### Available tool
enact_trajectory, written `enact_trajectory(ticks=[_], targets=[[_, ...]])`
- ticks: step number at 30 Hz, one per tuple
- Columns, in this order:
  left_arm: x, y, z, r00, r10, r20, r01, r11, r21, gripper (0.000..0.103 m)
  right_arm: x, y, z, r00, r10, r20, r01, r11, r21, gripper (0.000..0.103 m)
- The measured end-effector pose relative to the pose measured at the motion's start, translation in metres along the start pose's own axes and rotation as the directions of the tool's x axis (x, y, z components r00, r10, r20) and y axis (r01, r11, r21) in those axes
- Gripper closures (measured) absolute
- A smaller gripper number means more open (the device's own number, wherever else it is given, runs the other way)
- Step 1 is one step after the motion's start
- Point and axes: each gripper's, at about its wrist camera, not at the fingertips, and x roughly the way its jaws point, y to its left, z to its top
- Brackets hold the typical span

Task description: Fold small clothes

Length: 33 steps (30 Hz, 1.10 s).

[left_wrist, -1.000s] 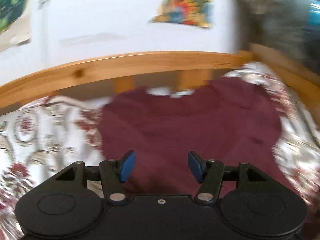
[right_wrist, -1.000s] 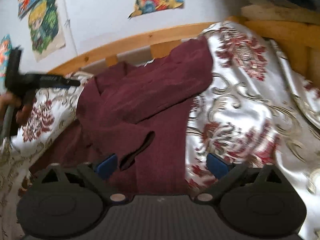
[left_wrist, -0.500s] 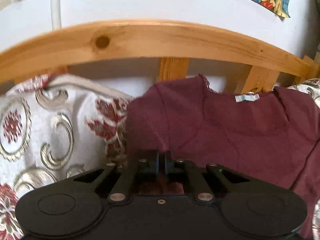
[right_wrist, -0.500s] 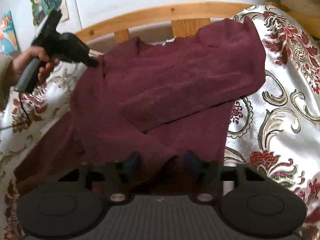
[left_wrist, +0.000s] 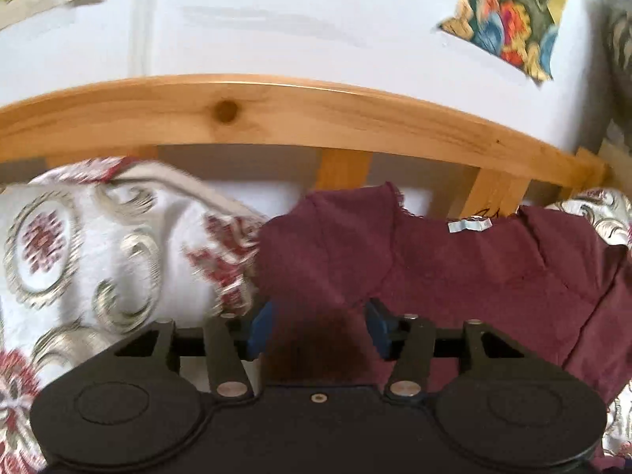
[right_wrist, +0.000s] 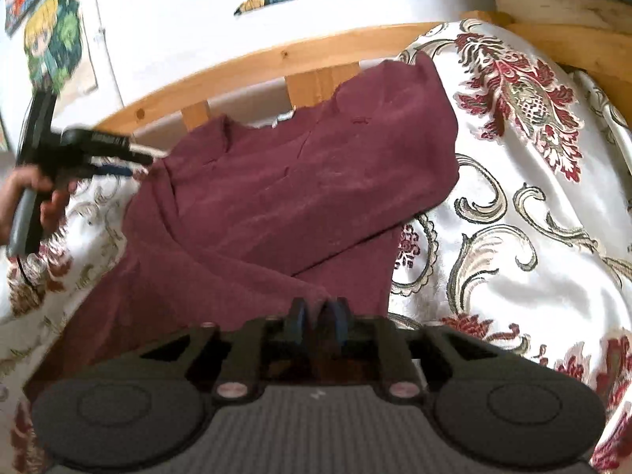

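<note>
Your left gripper [left_wrist: 316,330] is spread over the maroon top [left_wrist: 466,276]; your right gripper [right_wrist: 317,322] pinches its hem at lower centre.

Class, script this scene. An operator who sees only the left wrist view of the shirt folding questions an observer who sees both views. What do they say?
Operator: I see my left tool open, straddling the maroon shirt near its shoulder. What is the right tool doing?
Observer: The right tool is shut on the maroon shirt's near edge, at the opposite end from the collar.
Operator: Has a sleeve been folded in?
Observer: Yes, one sleeve lies diagonally across the body, from the far right corner down towards the left.
</note>
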Motion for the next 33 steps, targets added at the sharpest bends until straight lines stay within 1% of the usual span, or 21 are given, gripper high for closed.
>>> enact_trajectory(ticks=[1, 3, 4, 7, 8, 9, 11, 12, 13, 14, 17, 19, 21, 22, 23, 24, 25, 26, 27, 30, 33], targets=[[-0.003, 0.008, -0.004, 1.000, -0.004, -0.001, 0.004, 1.000, -0.009, 0.049, -0.003, -0.002, 0.000, 1.000, 0.010, 0.011, -0.010, 1.000, 0.006, 0.058], [-0.004, 0.021, -0.015, 1.000, 0.003, -0.021, -0.003, 1.000, -0.013, 0.049, -0.007, -0.005, 0.001, 0.999, 0.033, 0.028, -0.033, 0.999, 0.010, 0.055], [0.000, 0.026, -0.020, 0.999, 0.000, -0.041, -0.001, 1.000, -0.012, 0.050, -0.006, -0.006, 0.004, 0.999, 0.044, 0.027, -0.045, 0.999, 0.010, 0.052], [0.011, 0.038, -0.032, 0.992, -0.047, -0.116, 0.042, 0.998, -0.049, 0.052, 0.000, -0.002, 0.007, 0.995, 0.097, -0.011, -0.097, 0.995, -0.013, 0.046], [0.015, 0.040, -0.034, 0.989, -0.066, -0.136, 0.058, 0.996, -0.063, 0.056, 0.003, 0.002, 0.009, 0.994, 0.105, -0.028, -0.106, 0.994, -0.030, 0.046], [0.019, 0.042, -0.036, 0.985, -0.084, -0.148, 0.073, 0.994, -0.080, 0.070, 0.006, 0.007, 0.007, 0.994, 0.099, -0.041, -0.102, 0.993, -0.054, 0.047], [0.024, 0.044, -0.036, 0.979, -0.127, -0.157, 0.110, 0.987, -0.113, 0.093, 0.010, 0.014, 0.005, 0.995, 0.083, -0.058, -0.087, 0.993, -0.083, 0.064], [0.024, 0.042, -0.034, 0.983, -0.113, -0.148, 0.097, 0.989, -0.108, 0.097, 0.010, 0.016, 0.004, 0.995, 0.079, -0.064, -0.084, 0.993, -0.084, 0.092], [0.022, 0.040, -0.032, 0.986, -0.098, -0.132, 0.086, 0.992, -0.096, 0.098, 0.009, 0.018, 0.005, 0.996, 0.065, -0.064, -0.071, 0.994, -0.081, 0.097], [0.019, 0.038, -0.030, 0.990, -0.077, -0.118, 0.068, 0.994, -0.084, 0.098, 0.006, 0.019, 0.005, 0.996, 0.067, -0.057, -0.071, 0.995, -0.075, 0.097], [0.009, 0.042, -0.023, 0.997, 0.010, -0.081, -0.014, 0.999, -0.048, 0.098, -0.007, 0.021, 0.007, 0.989, 0.129, -0.066, -0.132, 0.991, -0.034, 0.097], [0.013, 0.053, -0.020, 0.992, 0.034, -0.118, -0.040, 0.998, -0.051, 0.098, -0.007, 0.025, 0.008, 0.984, 0.154, -0.091, -0.157, 0.987, -0.036, 0.097], [0.020, 0.061, -0.022, 0.986, 0.061, -0.153, -0.071, 0.996, -0.059, 0.098, -0.002, 0.032, 0.008, 0.980, 0.163, -0.118, -0.172, 0.982, -0.073, 0.095], [0.022, 0.062, -0.023, 0.985, 0.061, -0.159, -0.070, 0.996, -0.053, 0.098, 0.002, 0.035, 0.008, 0.978, 0.160, -0.134, -0.173, 0.981, -0.093, 0.087], [0.021, 0.062, -0.025, 0.987, 0.049, -0.156, -0.058, 0.997, -0.056, 0.095, 0.004, 0.037, 0.009, 0.977, 0.160, -0.142, -0.176, 0.979, -0.103, 0.084], [0.019, 0.062, -0.026, 0.989, 0.034, -0.146, -0.045, 0.996, -0.077, 0.087, 0.004, 0.039, 0.010, 0.978, 0.156, -0.140, -0.173, 0.978, -0.114, 0.074], [0.017, 0.063, -0.027, 0.990, 0.026, -0.141, -0.041, 0.994, -0.100, 0.082, 0.003, 0.040, 0.013, 0.979, 0.159, -0.129, -0.175, 0.977, -0.125, 0.058], [0.013, 0.064, -0.029, 0.991, 0.017, -0.136, -0.034, 0.992, -0.120, 0.070, 0.002, 0.042, 0.016, 0.981, 0.160, -0.113, -0.175, 0.975, -0.137, 0.050], [0.009, 0.064, -0.031, 0.992, 0.008, -0.127, -0.024, 0.991, -0.131, 0.065, 0.001, 0.045, 0.021, 0.983, 0.161, -0.093, -0.173, 0.973, -0.149, 0.042], [-0.007, 0.058, -0.041, 0.995, -0.001, -0.098, -0.009, 0.995, -0.103, 0.062, 0.009, 0.055, 0.039, 0.984, 0.165, -0.066, -0.174, 0.966, -0.192, 0.041], [-0.021, 0.047, -0.059, 0.996, -0.027, -0.086, 0.020, 0.997, -0.080, 0.061, 0.034, 0.073, 0.056, 0.981, 0.181, -0.072, -0.194, 0.948, -0.254, 0.047]])
